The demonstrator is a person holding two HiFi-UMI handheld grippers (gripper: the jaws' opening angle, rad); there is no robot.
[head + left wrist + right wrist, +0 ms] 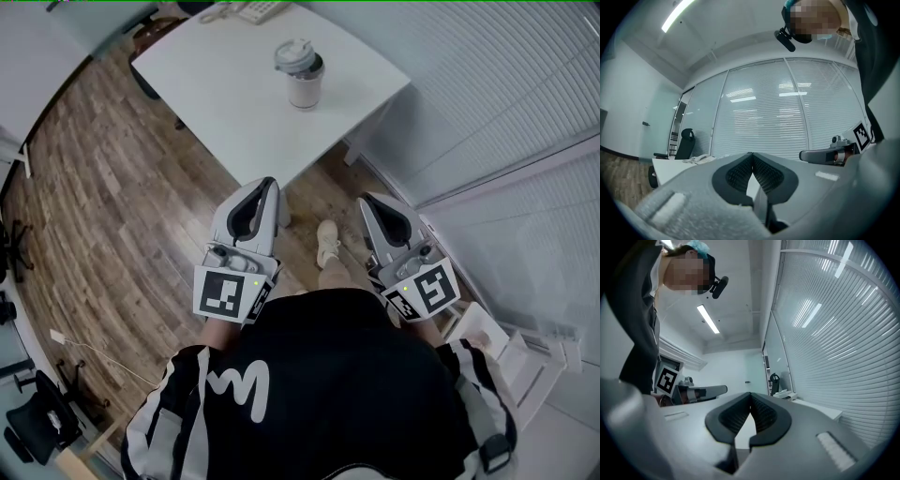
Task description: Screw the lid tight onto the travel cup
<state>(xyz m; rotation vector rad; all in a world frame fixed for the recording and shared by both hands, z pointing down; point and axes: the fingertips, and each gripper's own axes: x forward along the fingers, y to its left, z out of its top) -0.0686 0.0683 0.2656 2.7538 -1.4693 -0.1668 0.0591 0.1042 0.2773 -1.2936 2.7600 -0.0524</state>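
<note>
Both hand-held grippers are empty and clear of the desk.

- Left hand-held gripper (265, 185): jaws together, ribbed pads meet at the tip, nothing between them. Held level at waist height and pointing toward the desk (216, 103).
- Right hand-held gripper (371, 202): jaws also together with nothing held. It is level and roughly parallel to the left one, with a gap between the two.
- Each gripper view shows the other gripper side-on, with the marker cube at its back end.
- Cup (306, 89): upright on the desk, toward the far right part of the top and well apart from both grippers. Neither gripper view shows it.
- Lid (295, 56): grey, sitting on top of the cup but off-centre toward the left. A dark crescent of the cup mouth shows on the right side, so it looks askew. I cannot tell whether any thread is engaged.
- Phone (251, 9): white, at the far edge of the desk and well apart from the cup.
- The rest of the desk top around the cup is bare white.
- Person stands on a wood floor (112, 206) just short of the near desk corner, with one shoe (327, 242) visible between the grippers.
- Blinds (506, 103) on glass walls run along the right.
- Black chair (685, 143) sits beyond the desk in the left gripper view.
</note>
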